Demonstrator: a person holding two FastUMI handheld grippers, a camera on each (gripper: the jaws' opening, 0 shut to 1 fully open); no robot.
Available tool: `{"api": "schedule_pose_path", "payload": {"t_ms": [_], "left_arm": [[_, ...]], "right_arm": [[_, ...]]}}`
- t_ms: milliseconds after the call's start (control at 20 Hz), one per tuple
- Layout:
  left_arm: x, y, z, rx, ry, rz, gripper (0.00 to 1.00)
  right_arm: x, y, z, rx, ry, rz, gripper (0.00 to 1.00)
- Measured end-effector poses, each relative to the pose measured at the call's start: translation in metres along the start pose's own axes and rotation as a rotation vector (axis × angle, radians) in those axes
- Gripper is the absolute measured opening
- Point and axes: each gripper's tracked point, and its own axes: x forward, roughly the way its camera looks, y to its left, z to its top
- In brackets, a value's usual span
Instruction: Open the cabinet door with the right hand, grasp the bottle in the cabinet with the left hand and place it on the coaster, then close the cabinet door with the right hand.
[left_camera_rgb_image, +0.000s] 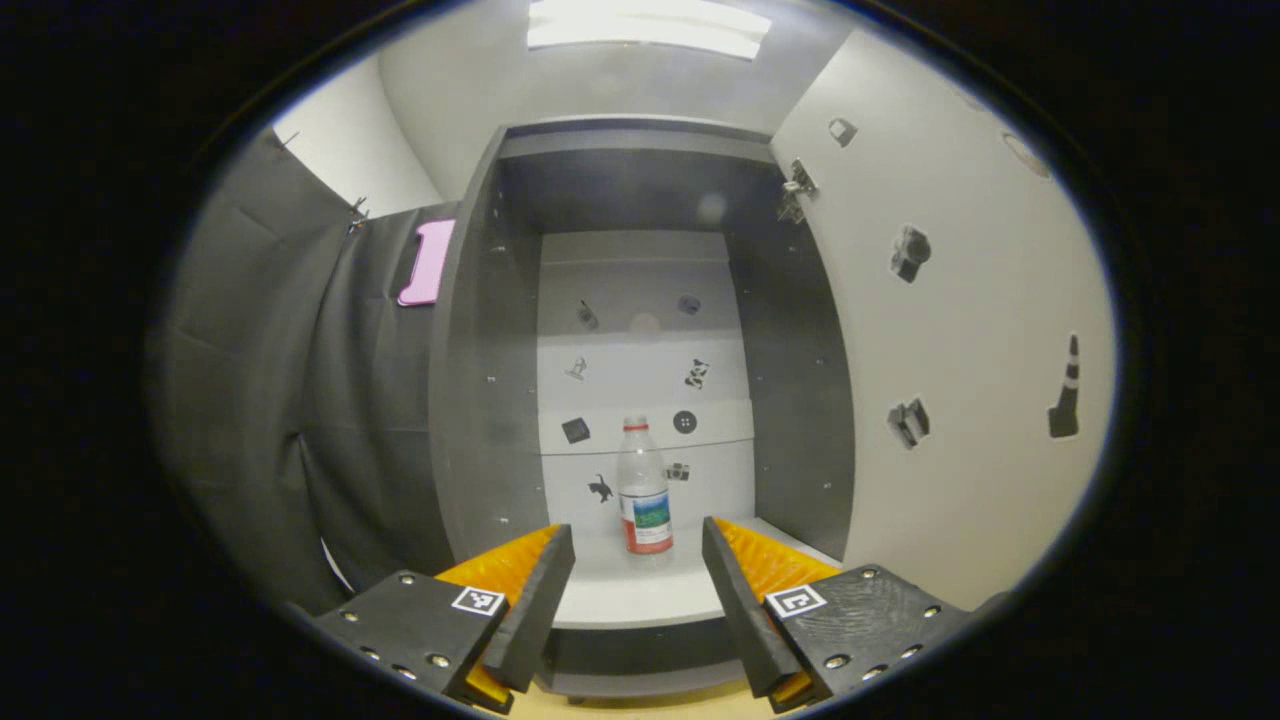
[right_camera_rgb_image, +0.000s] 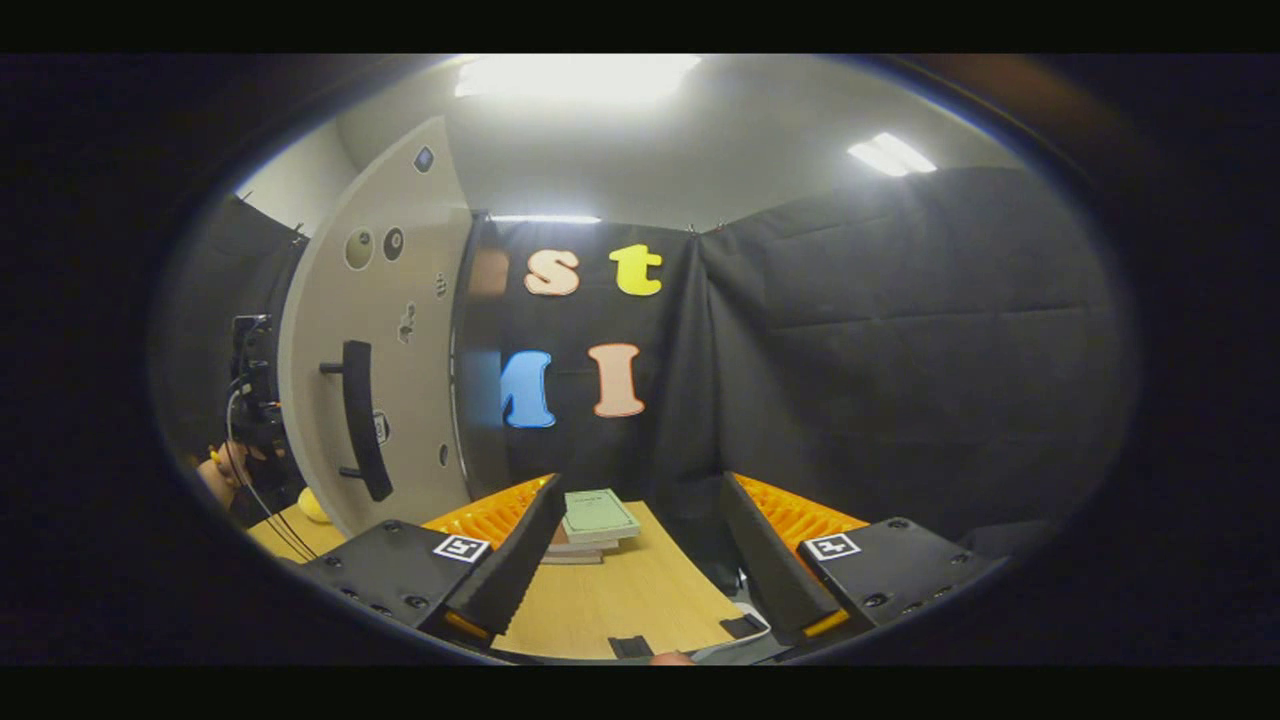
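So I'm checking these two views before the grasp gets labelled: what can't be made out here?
- Coaster: its place cannot be told; the table is cut off by the right gripper view's lower edge and partly covered by the right gripper.
- Bottle: liquid level too small and hazy in the left gripper view.
- Cabinet door stickers: too small to identify.
- Left gripper: its distance to the bottle, distorted by the fisheye.

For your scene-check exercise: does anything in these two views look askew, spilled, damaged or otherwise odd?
Nothing stands out. The bottle stands upright and capped on the cabinet shelf, with no spill around it. The cabinet door is swung open, as the task needs. On the table, the books lie in a stack.
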Motion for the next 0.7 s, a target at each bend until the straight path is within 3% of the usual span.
{"api": "schedule_pose_path", "payload": {"t_ms": [100, 200, 250, 550, 600, 700], "left_arm": [[0.028, -0.003, -0.011, -0.011, 0.013, -0.018, 0.77], [0.055, -0.005, -0.018, -0.013, 0.016, -0.03, 0.77], [0.068, -0.006, -0.02, -0.01, 0.011, -0.035, 0.77], [0.124, -0.013, -0.041, -0.032, 0.016, -0.051, 0.77], [0.131, -0.013, -0.045, -0.031, 0.016, -0.048, 0.77], [0.145, -0.012, -0.054, -0.027, 0.017, -0.042, 0.79]], "right_arm": [[0.008, 0.0, -0.003, 0.002, 0.008, -0.027, 0.98], [0.013, 0.0, -0.008, 0.001, 0.019, -0.051, 0.98], [0.015, -0.001, -0.011, 0.0, 0.026, -0.064, 0.94], [0.023, -0.004, -0.03, -0.009, 0.083, -0.144, 0.94], [0.024, -0.005, -0.031, -0.016, 0.091, -0.154, 0.98], [0.026, -0.006, -0.034, -0.03, 0.102, -0.173, 0.98]]}}
